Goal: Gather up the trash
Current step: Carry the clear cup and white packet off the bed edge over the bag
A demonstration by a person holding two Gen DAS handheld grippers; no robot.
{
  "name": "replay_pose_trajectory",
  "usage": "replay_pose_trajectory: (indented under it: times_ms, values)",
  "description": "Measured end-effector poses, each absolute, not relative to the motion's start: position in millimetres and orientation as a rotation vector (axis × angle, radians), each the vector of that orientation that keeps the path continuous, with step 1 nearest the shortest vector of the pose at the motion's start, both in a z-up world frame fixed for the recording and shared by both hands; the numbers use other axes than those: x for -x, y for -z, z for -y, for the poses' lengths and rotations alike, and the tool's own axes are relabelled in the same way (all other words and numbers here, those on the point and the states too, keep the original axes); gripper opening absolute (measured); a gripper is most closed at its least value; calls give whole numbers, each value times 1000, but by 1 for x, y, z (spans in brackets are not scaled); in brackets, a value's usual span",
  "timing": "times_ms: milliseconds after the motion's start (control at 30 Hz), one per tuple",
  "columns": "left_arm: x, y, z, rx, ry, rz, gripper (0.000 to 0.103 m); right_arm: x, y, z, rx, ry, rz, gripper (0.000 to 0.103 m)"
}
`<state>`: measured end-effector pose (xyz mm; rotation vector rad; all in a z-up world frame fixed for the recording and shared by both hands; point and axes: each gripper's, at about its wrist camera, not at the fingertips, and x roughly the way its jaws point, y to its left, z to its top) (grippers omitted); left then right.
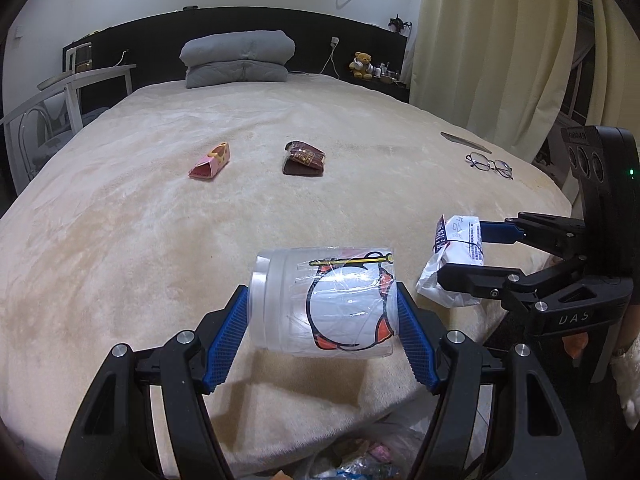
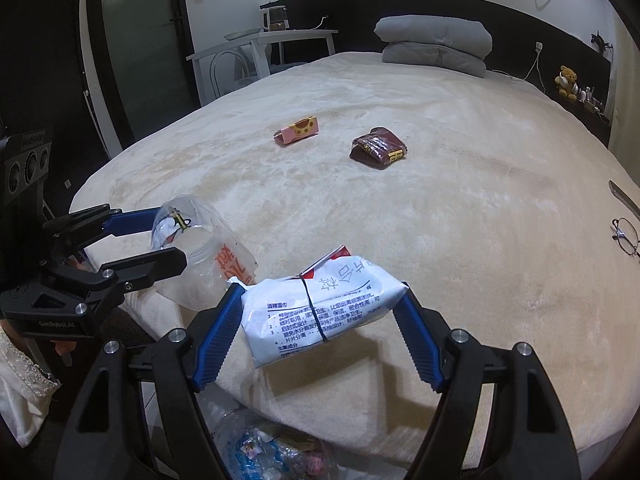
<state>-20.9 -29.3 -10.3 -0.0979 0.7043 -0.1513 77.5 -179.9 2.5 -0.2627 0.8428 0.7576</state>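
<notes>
Two items pinched, clear plastic cup [image 1: 324, 300] in our left tool [image 1: 322, 312], white wipes packet [image 2: 320, 308] in right tool [image 2: 320, 316]; pink carton [image 1: 211, 162] and brown wrapper [image 1: 304, 159] remain on the bed [image 1: 160, 240].

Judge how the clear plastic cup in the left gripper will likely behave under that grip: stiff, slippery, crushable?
The clear plastic cup looks thin-walled and empty, so probably light and easily dented. Its smooth film wrap may slip, though the left gripper has ribbed pads. Being cylindrical, it would likely roll if laid on the bed.
</notes>
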Motion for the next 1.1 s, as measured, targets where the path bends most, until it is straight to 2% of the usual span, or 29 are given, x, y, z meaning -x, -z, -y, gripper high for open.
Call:
replay_pose_trajectory:
  times_ms: [300, 733, 1100]
  values:
    - [63, 29, 52, 101, 166, -754, 70, -35, 8, 187, 283, -757, -864, 75]
    - [97, 55, 77, 89, 227, -875, 70, -4, 43, 208, 312, -788, -998, 75]
    - [92, 107, 108, 28, 261, -1150, 70, 0, 99, 215, 340, -756, -1248, 75]
